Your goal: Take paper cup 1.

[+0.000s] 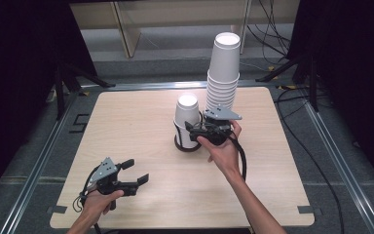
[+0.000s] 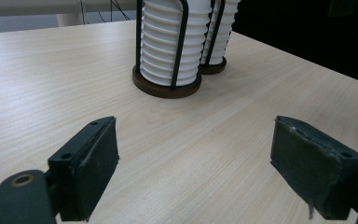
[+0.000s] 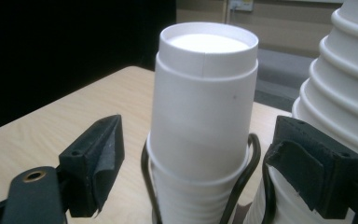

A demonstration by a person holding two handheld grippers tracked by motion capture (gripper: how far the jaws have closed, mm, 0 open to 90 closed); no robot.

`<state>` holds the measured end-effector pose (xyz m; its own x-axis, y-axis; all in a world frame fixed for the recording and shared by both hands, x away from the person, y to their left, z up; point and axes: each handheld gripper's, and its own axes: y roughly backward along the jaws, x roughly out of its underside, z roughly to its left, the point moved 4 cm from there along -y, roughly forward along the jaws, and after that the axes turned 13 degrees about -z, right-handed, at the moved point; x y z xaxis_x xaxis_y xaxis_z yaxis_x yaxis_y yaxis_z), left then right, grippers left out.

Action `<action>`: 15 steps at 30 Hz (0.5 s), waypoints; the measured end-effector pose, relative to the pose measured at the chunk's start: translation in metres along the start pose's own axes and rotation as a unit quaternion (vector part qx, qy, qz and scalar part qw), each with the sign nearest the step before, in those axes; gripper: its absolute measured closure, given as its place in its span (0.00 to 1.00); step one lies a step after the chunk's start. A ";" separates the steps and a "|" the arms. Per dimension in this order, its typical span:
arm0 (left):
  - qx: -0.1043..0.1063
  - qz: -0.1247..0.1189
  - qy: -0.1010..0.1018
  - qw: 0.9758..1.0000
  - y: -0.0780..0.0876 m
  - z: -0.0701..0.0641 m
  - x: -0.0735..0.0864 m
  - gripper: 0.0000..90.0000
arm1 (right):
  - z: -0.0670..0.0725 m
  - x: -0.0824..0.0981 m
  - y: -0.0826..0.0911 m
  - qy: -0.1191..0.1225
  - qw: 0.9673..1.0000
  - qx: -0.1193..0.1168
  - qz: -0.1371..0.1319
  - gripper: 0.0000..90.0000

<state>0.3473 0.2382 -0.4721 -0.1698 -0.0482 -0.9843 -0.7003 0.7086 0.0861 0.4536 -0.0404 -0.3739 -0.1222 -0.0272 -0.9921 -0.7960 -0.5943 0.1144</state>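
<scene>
Two stacks of upturned white paper cups stand in black wire holders on round brown bases near the middle of the table. The short stack (image 1: 187,117) (image 3: 203,116) (image 2: 168,42) is on the left. The tall stack (image 1: 222,73) (image 3: 345,93) (image 2: 219,32) rises right beside it. My right gripper (image 1: 194,131) (image 3: 198,135) is open, its jaws on either side of the short stack's top cup with a gap on each side. My left gripper (image 1: 136,171) (image 2: 194,135) hovers open over bare wood at the front left, with nothing between its pads.
The light wooden table (image 1: 136,117) has rounded corners and a metal frame around it. Black cables (image 1: 321,161) trail on the floor at the right. Pale furniture legs (image 1: 126,34) stand behind the table, and dark curtains hang on both sides.
</scene>
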 end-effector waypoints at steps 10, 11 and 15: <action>0.002 0.000 0.000 1.000 0.000 0.000 0.000 0.16 | 0.002 -0.004 -0.022 -0.003 1.000 0.022 -0.006 0.19; 0.002 -0.004 0.002 1.000 -0.001 -0.001 0.000 0.16 | 0.002 -0.003 -0.024 -0.002 1.000 0.026 -0.004 0.19; 0.002 -0.004 0.002 1.000 -0.001 -0.001 0.000 0.16 | 0.004 -0.002 -0.032 -0.003 0.999 0.033 -0.002 0.18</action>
<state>0.3473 0.2371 -0.4723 -0.1679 -0.0568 -0.9842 -0.6983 0.7116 0.0780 0.4768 -0.0181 -0.3752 -0.1216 -0.0199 -0.9924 -0.8335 -0.5409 0.1129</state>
